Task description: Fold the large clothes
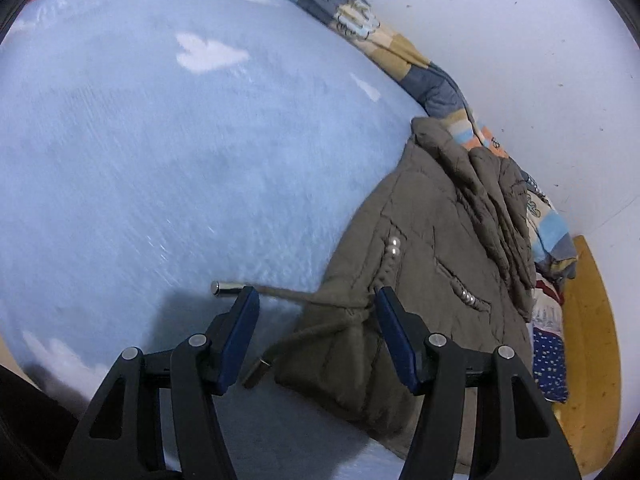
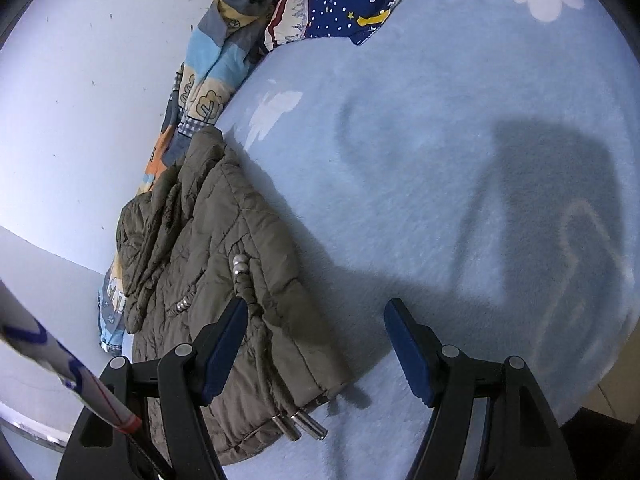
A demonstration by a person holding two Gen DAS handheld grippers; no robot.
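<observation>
Blue-padded left tool [image 1: 316, 296], right tool [image 2: 316, 308], angled down, agape over jacket [image 1: 420, 264]

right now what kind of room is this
Most likely a bedroom: a bed under a light blue cloud-print blanket, a patchwork quilt bunched against the white wall, and a star-print pillow.

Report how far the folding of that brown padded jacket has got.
Done: the brown padded jacket lies in a compact folded bundle on the blue blanket. In hand: nothing; the left gripper and right gripper are open and empty. Left: its drawstrings trail loose.
</observation>
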